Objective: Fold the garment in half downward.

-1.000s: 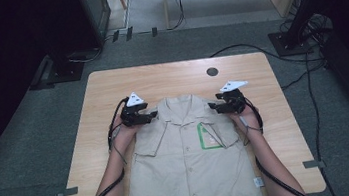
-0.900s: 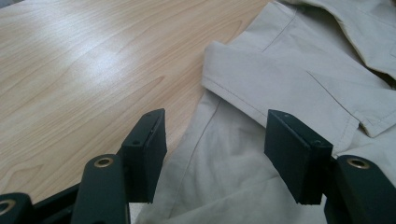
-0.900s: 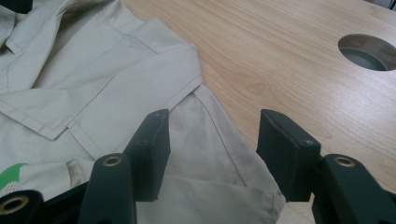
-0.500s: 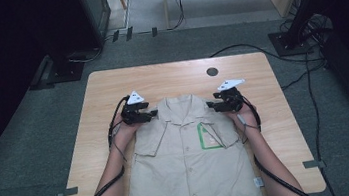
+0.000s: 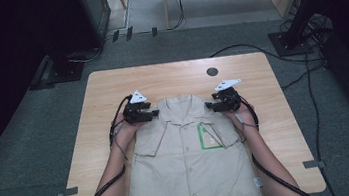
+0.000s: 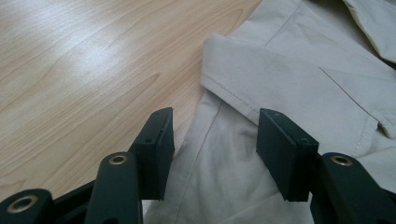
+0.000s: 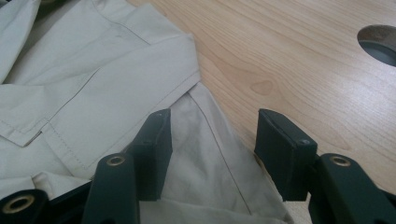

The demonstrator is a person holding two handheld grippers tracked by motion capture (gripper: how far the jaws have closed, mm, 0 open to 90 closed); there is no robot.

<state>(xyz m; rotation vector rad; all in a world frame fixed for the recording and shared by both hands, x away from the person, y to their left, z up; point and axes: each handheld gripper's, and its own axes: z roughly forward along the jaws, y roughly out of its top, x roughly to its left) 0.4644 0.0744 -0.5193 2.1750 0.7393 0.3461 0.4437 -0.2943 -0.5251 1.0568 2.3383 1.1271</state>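
Observation:
A beige short-sleeved shirt (image 5: 189, 171) lies face up on the wooden table (image 5: 175, 80), collar away from the person and both sleeves folded inward. My left gripper (image 5: 154, 114) rests at the shirt's left shoulder. Its jaws have just been closing, and in the left gripper view (image 6: 212, 135) they straddle the folded sleeve edge of the shirt (image 6: 280, 70) without the pads pressing on it. My right gripper (image 5: 210, 106) sits at the other shoulder, open. The folded corner of the shirt (image 7: 93, 70) lies loose between the jaws of the right gripper (image 7: 212, 135).
A green-outlined patch (image 5: 209, 138) marks the shirt's chest. A round cable hole (image 5: 212, 71) sits in the table beyond the right gripper. Bare wood (image 6: 70, 70) lies left of the shirt. Cables (image 5: 308, 91) run over the grey carpet at right, and dark furniture (image 5: 15, 47) stands far left.

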